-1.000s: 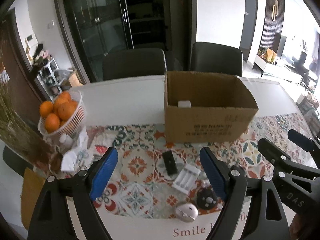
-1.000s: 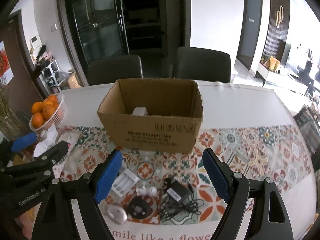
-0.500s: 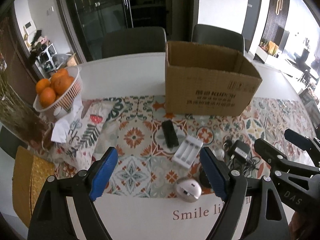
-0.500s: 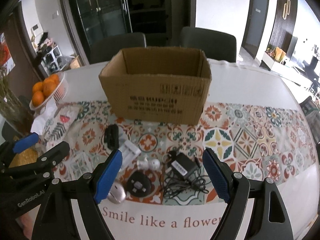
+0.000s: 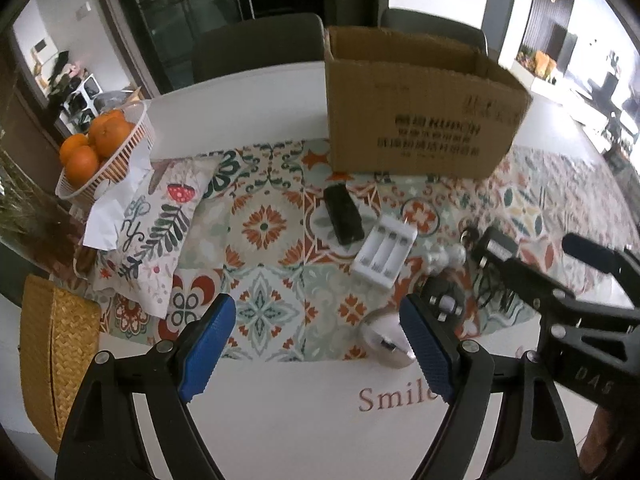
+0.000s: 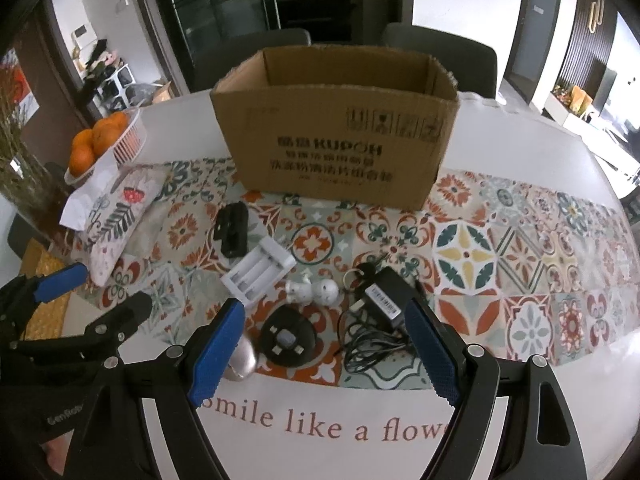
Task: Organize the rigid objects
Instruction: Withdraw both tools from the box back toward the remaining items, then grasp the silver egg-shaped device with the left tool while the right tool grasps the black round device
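An open cardboard box (image 6: 336, 136) stands on the patterned runner; it also shows in the left wrist view (image 5: 420, 108). In front of it lie a black remote-like block (image 6: 232, 230), a white battery charger (image 6: 260, 272), a small white figurine (image 6: 314, 292), a black power adapter with cable (image 6: 380, 300), a round black plug adapter (image 6: 286, 340) and a silver mouse (image 6: 242, 362). My right gripper (image 6: 322, 354) is open and empty above the round adapter. My left gripper (image 5: 316, 346) is open and empty left of the mouse (image 5: 384, 340).
A white basket of oranges (image 5: 100, 148) sits at the far left beside a printed cloth pouch (image 5: 152, 220). A woven yellow mat (image 5: 56, 356) lies at the left edge. Dark chairs (image 6: 440, 56) stand behind the table.
Both grippers have tilted down and moved closer to the small objects, which now appear larger. The inside of the box is no longer seen. Both stay open.
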{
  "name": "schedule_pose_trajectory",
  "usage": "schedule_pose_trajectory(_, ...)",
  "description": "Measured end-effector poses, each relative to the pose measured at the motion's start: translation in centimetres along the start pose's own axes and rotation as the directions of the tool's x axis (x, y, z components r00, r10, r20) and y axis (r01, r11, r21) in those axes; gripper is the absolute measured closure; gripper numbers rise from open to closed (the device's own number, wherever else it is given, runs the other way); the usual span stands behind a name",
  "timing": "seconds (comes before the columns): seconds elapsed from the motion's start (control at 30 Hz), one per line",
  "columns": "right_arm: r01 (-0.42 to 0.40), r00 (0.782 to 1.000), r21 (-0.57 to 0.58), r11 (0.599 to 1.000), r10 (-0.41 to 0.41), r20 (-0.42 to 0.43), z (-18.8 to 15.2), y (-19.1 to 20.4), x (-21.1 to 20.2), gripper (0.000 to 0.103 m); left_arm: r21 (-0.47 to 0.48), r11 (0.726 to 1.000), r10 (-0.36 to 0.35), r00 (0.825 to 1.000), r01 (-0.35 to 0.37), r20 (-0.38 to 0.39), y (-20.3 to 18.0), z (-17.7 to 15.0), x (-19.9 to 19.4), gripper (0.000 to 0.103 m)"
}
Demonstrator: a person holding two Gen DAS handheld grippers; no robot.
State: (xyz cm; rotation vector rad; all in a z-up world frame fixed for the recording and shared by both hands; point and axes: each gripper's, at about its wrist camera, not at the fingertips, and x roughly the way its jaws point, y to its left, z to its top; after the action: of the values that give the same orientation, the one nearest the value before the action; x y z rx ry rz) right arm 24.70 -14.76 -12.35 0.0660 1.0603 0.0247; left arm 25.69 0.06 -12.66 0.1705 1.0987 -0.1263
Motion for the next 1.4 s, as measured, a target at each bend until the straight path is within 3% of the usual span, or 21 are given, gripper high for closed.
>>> schedule_pose_trajectory(0.2,-0.019,0.998,-0.02,1.0,0.018,-0.052,-0.9,0.3,1.9,0.021,0.04,0.999,-0.016,0.998,0.019,-0.06,-0.2,-1.3,1.6,0.019)
schedule_pose_trajectory(0.37,-0.056,0.996,-0.076,0.995,0.051,-0.078,-1.5,0.9,3.1,0.021,0.077,0.994,-0.066,0.99,0.075,-0.121,-0.7,-2.4,2.8,0.019)
schedule_pose_trajectory(0.5,-0.087,0.992,-0.139,0.986,0.074,-0.1,-2.0,1.8,3.8,0.021,0.139,0.988,-0.051,0.99,0.069,-0.128,-1.4,-2.9,3.3,0.019)
schedule_pose_trajectory(0.63,-0.11,0.988,-0.164,0.98,0.089,-0.129,-2.3,2.0,4.7,0.021,0.15,0.98,-0.109,0.981,0.133,-0.158,-1.5,-3.1,4.1,0.019)
schedule_pose_trajectory(0.93,-0.121,0.979,-0.24,0.963,0.075,-0.191,-2.7,2.0,6.8,0.021,0.242,0.955,-0.127,0.973,0.173,-0.194,-3.0,-2.9,6.2,0.019)
schedule_pose_trajectory(1.27,-0.152,0.965,-0.363,0.919,0.058,-0.256,-2.3,3.0,8.5,0.021,0.292,0.934,-0.139,0.963,0.205,-0.232,-3.9,-2.8,8.4,0.021)
schedule_pose_trajectory(1.4,-0.162,0.957,-0.36,0.919,0.058,-0.285,-2.0,2.7,9.2,0.023,0.275,0.933,-0.163,0.955,0.231,-0.247,-4.1,-2.6,8.9,0.022)
